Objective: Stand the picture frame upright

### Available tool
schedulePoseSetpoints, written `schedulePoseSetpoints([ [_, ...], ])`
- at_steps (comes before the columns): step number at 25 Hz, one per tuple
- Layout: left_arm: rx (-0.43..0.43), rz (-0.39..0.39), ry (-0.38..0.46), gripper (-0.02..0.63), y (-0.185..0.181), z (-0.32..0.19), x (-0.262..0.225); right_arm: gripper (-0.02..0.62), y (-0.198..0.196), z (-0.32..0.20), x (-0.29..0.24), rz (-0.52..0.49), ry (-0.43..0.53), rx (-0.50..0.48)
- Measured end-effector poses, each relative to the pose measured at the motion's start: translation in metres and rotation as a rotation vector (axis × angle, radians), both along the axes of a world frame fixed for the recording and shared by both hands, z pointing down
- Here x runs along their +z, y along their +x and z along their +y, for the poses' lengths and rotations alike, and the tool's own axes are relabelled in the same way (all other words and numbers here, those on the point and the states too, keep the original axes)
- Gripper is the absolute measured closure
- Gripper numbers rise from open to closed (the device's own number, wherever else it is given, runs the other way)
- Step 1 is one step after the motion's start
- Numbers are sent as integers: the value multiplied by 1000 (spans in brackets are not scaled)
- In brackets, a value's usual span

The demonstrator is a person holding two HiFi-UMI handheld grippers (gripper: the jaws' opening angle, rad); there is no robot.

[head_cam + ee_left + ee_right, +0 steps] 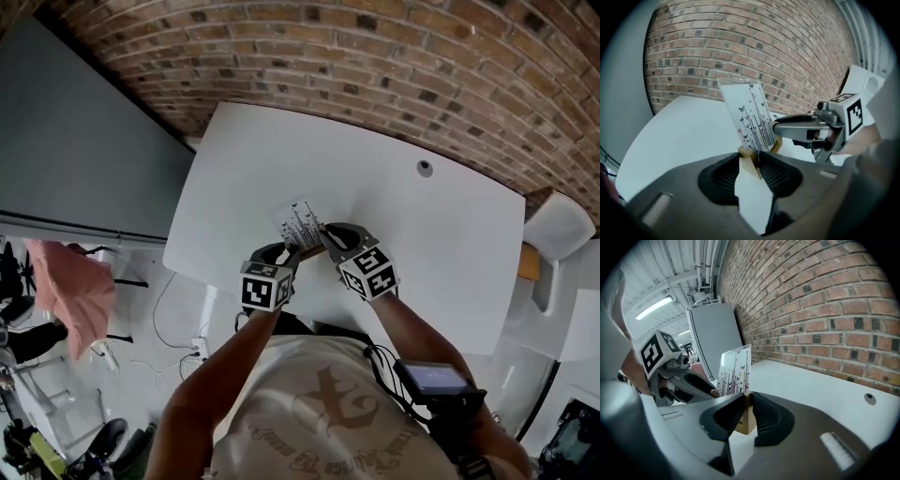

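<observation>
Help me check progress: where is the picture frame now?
In the head view, the picture frame is at the white table's middle, its base clamped by the left tool and right tool.

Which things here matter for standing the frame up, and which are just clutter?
In the job:
- picture frame, clamped at its wooden base
- left gripper
- right gripper
- white table

Just lying about:
- pink cloth
- white chair
- cable grommet in the tabletop
- grey panel
</observation>
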State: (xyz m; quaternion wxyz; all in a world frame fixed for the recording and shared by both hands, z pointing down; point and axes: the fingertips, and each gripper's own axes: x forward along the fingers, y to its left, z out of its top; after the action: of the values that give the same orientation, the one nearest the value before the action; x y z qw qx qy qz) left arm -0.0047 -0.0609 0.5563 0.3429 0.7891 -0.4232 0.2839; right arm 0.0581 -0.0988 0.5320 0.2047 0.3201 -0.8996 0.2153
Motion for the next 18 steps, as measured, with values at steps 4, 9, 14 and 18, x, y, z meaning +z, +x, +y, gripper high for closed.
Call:
schedulePoseSetpoints([
  [4,49,-1,10,469,8,-11,1,529,10,-7,2,-6,4,49],
  [9,116,-4,16,469,18,-30,4,528,23,-20,4,-1,8,117],
  [14,194,-3,29,470,28,-55,5,528,35,-39,5,5,8,193],
  [18,251,-5,37,472,34,-73,7,528,42,-51,7,3,1,245],
])
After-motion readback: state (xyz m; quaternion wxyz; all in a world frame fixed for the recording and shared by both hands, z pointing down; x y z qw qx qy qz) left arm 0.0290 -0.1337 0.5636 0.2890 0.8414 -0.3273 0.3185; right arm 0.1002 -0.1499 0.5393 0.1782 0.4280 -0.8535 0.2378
